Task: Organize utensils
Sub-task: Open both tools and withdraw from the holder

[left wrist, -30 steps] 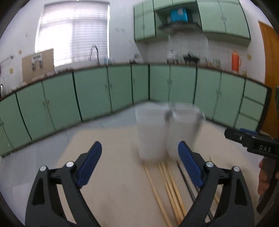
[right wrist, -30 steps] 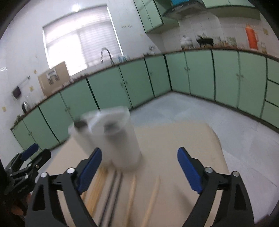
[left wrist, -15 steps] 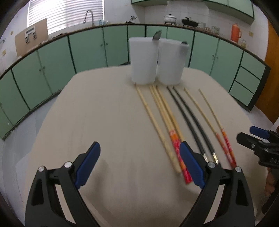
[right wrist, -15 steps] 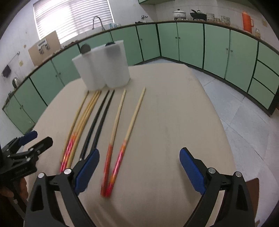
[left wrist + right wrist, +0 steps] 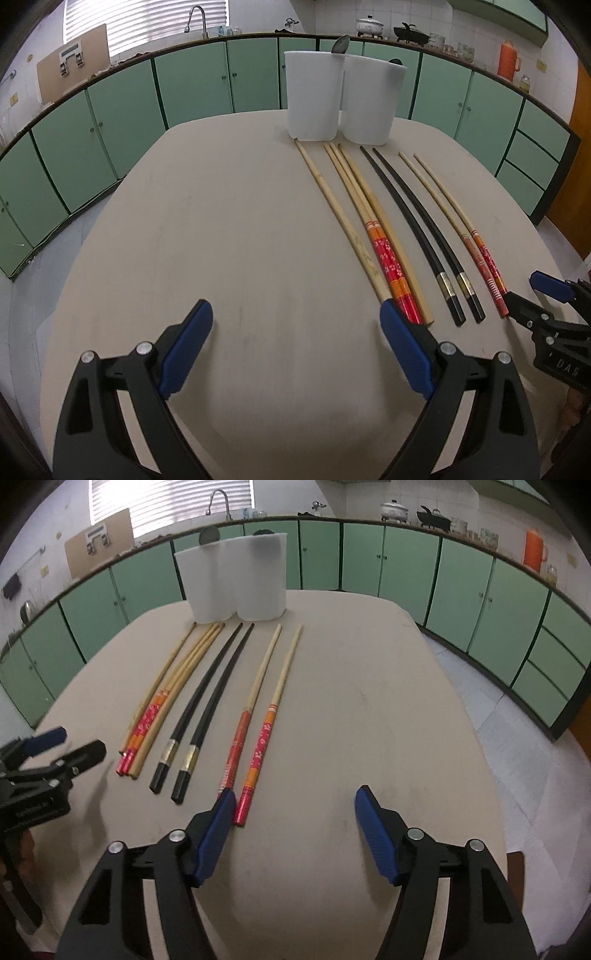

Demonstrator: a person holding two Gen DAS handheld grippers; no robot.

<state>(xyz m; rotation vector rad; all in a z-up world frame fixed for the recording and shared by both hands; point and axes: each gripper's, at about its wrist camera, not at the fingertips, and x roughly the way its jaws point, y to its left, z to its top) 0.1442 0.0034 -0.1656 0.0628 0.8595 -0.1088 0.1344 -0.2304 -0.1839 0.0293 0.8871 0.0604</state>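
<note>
eight chopsticks lie side by side on the beige bench: two plain bamboo chopsticks, two red-handled chopsticks between them, two black chopsticks and two more red-patterned chopsticks on the far right. two white plastic containers stand touching at the tips' end, a spoon poking from each. the left claw and right claw both hover empty near the handle ends, fingers spread apart.

Both grippers share one build: the left gripper and right gripper have black triangular cut-out arms, silver screws and blue-padded fingers. White lettering marks the bodies.
</note>
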